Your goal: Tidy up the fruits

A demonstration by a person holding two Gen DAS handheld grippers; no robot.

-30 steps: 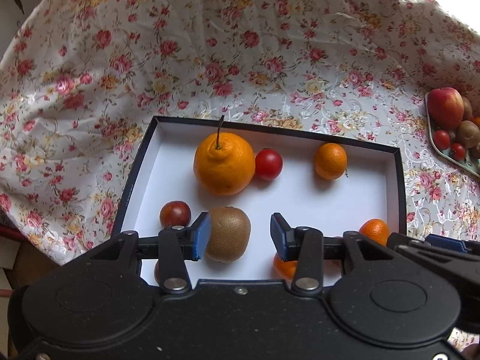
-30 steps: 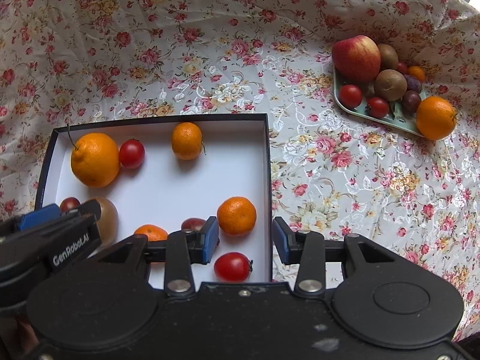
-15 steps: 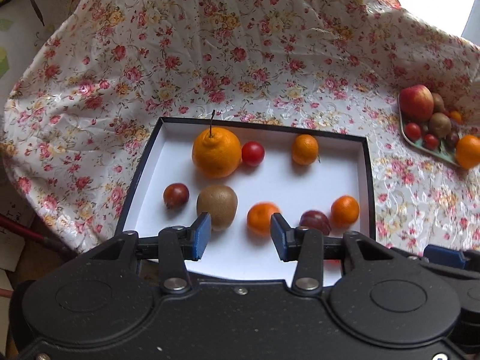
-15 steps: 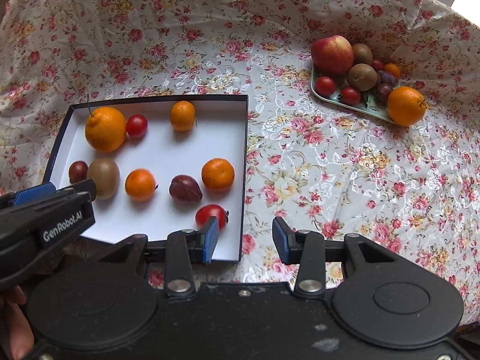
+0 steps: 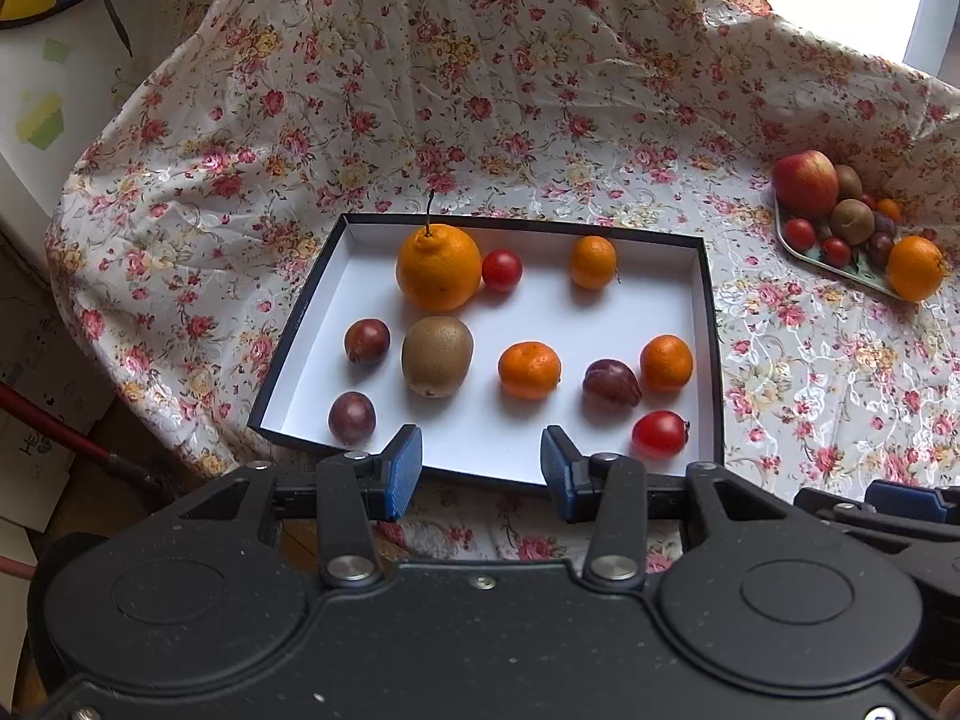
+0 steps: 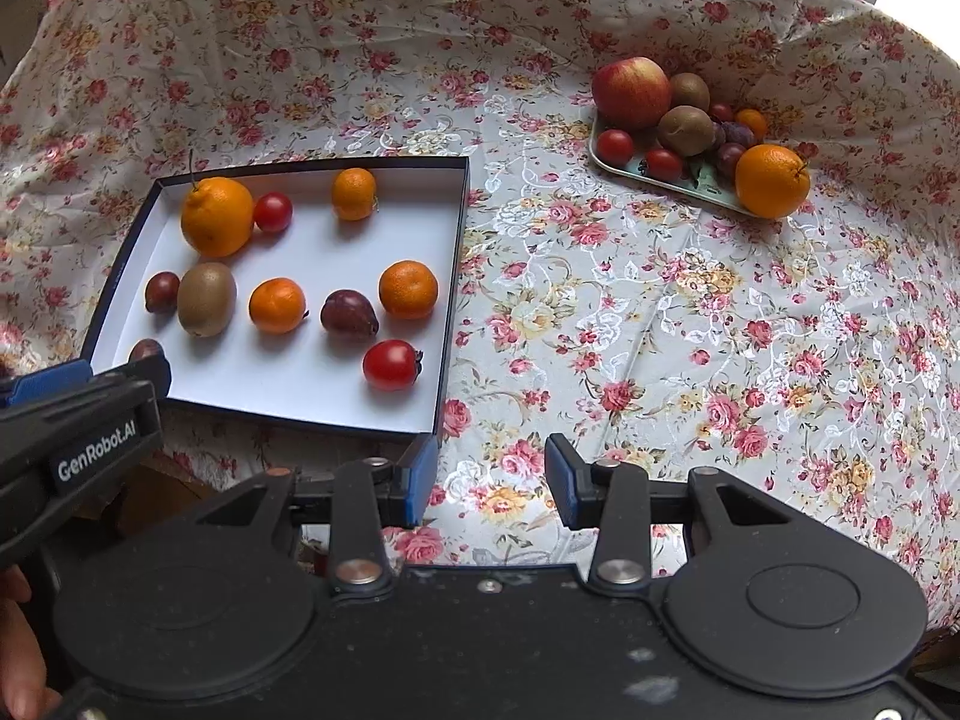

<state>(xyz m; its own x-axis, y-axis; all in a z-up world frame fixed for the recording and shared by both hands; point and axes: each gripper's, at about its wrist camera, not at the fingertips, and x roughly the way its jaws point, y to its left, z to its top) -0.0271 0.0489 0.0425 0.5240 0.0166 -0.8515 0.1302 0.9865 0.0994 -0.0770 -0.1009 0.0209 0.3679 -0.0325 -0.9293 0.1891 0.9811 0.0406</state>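
Hovering released and empty, left gripper (image 5: pixel 480 465) and right gripper (image 6: pixel 491 483); risk: orange (image 6: pixel 772 180) at tray (image 6: pixel 678 183) edge may roll off if nudged.

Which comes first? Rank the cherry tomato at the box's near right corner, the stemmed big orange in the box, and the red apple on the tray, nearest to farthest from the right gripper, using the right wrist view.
From the right gripper:
1. Cherry tomato, near right corner of the box, just ahead-left.
2. Big stemmed orange, far left corner of the box.
3. Red apple, on the tray, far ahead-right.
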